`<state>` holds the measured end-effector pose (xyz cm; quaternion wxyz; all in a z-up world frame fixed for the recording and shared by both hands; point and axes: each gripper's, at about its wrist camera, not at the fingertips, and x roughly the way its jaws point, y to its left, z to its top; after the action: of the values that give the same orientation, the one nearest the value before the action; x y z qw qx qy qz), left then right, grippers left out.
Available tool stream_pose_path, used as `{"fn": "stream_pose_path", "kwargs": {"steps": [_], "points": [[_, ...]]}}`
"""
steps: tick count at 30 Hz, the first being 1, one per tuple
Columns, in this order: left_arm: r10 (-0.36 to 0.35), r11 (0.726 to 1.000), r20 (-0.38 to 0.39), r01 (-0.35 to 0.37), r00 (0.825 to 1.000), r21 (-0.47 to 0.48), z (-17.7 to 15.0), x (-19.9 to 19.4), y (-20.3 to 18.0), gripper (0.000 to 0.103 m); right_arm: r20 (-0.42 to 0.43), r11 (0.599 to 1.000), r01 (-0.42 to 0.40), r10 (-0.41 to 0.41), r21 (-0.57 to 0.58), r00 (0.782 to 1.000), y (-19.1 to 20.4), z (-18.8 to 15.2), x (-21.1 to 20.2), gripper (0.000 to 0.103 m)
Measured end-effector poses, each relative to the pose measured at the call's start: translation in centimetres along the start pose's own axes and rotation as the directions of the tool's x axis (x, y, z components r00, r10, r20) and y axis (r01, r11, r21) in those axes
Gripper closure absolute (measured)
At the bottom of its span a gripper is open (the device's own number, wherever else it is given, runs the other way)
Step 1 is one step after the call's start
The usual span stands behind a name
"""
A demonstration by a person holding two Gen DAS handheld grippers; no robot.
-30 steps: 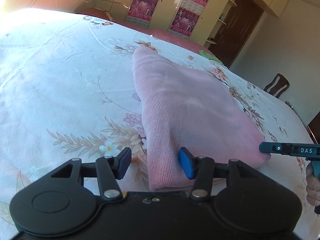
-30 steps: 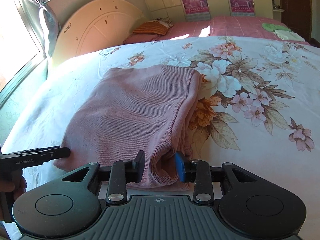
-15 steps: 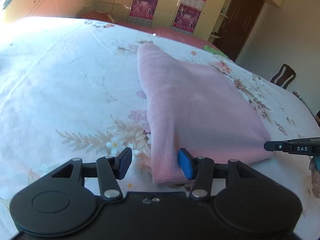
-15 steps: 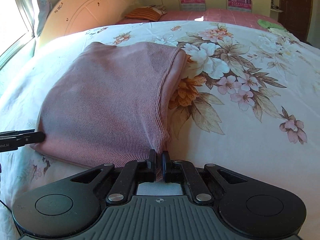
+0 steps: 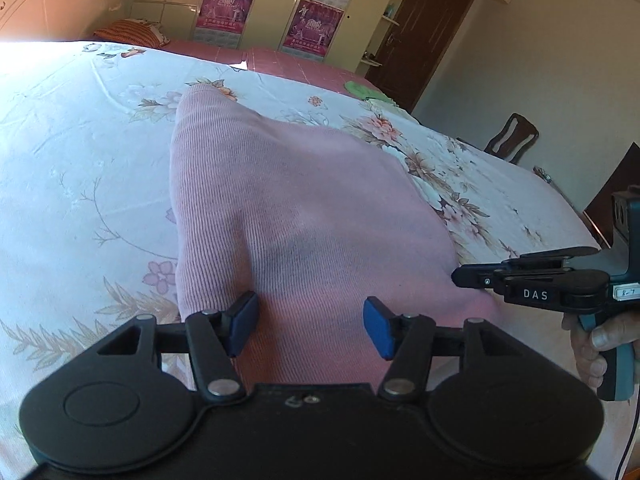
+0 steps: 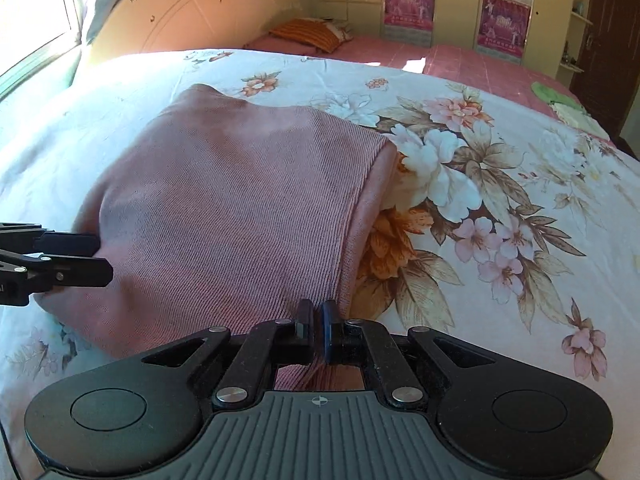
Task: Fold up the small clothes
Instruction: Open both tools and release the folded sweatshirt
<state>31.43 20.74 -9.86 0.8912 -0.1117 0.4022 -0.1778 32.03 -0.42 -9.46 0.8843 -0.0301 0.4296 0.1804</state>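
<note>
A pink ribbed garment [image 5: 304, 216] lies partly folded on the floral bedsheet [image 5: 80, 152]. My left gripper [image 5: 310, 326] is open, its blue pads straddling the near left edge of the garment, which rises between them. My right gripper [image 6: 318, 320] is shut on the garment's [image 6: 240, 208] near right corner and lifts it slightly. The right gripper also shows in the left wrist view [image 5: 464, 274], pinching that corner. The left gripper shows at the left of the right wrist view [image 6: 96, 258].
The bed's headboard [image 6: 208, 12] and an orange pillow [image 6: 312, 32] are at the far end. A green cloth [image 6: 556, 96] lies at the far right. A wooden chair [image 5: 512, 138] and a dark door [image 5: 424, 28] stand beyond the bed.
My right gripper has closed on the garment's corner and raised it. My left gripper has moved forward, so the garment's edge now sits between its open pads.
</note>
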Motion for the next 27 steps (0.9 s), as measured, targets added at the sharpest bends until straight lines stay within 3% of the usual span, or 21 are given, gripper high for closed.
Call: {"fn": "stream_pose_path", "kwargs": {"steps": [1,3,6,11,14,16,17,18,20,21,22,23,27], "points": [[-0.002,1.0,0.004,0.002,1.0,-0.004,-0.1,0.0,0.1,0.045,-0.008,1.0,0.005,-0.005,0.008,1.0,-0.2,-0.2,0.0,0.088],[-0.003,1.0,0.011,0.003,1.0,-0.001,-0.3,-0.1,0.2,0.045,-0.007,0.999,0.009,-0.009,0.035,1.0,-0.9,-0.6,0.2,0.075],[0.024,0.999,0.008,-0.024,1.0,0.024,-0.3,-0.2,-0.4,0.045,-0.014,0.995,-0.011,0.012,0.095,1.0,-1.7,-0.6,0.2,0.073],[0.081,0.996,-0.014,-0.08,0.997,0.045,-1.5,-0.8,-1.7,0.045,-0.01,0.995,0.012,-0.011,0.094,1.0,-0.7,-0.7,-0.5,0.073],[0.126,0.991,0.004,-0.126,0.992,0.047,-3.1,-2.9,-2.5,0.042,0.053,0.99,0.039,-0.047,0.135,0.998,-0.4,-1.2,-3.5,0.073],[0.173,0.984,0.023,-0.173,0.985,0.039,-4.4,-4.6,-3.1,0.017,0.105,0.984,0.046,-0.065,0.174,0.992,-0.4,-2.5,-6.2,0.073],[0.209,0.977,0.028,-0.209,0.978,0.029,-5.1,-5.3,-3.4,0.01,0.102,0.98,0.04,-0.061,0.195,0.993,-0.5,-3.4,-7.1,0.073],[0.248,0.968,0.028,-0.249,0.968,0.02,-5.9,-6.1,-3.5,0.003,0.101,0.977,0.029,-0.051,0.209,0.994,-0.4,-4.3,-8.0,0.073],[0.303,0.953,0.03,-0.304,0.952,0.004,-7.4,-7.6,-3.9,0.0,0.108,0.976,0.012,-0.037,0.216,0.993,0.1,-6.2,-10.1,0.071],[0.331,0.944,0.034,-0.331,0.943,-0.006,-8.3,-8.7,-4.3,0.0,0.117,0.976,0.015,-0.041,0.219,0.992,0.5,-7.0,-11.3,0.047],[0.343,0.939,0.04,-0.343,0.938,-0.012,-8.9,-9.8,-4.7,0.0,0.141,0.974,0.021,-0.054,0.225,0.989,1.0,-8.0,-12.8,0.006],[0.344,0.939,0.054,-0.343,0.938,-0.018,-9.6,-11.1,-5.2,0.0,0.188,0.974,0.022,-0.066,0.227,0.98,1.6,-9.0,-14.5,0.001],[0.335,0.942,0.136,-0.334,0.932,-0.03,-11.8,-16.8,-8.6,0.0,0.254,0.975,0.004,-0.062,0.221,0.965,3.8,-12.2,-20.4,0.0]]}}
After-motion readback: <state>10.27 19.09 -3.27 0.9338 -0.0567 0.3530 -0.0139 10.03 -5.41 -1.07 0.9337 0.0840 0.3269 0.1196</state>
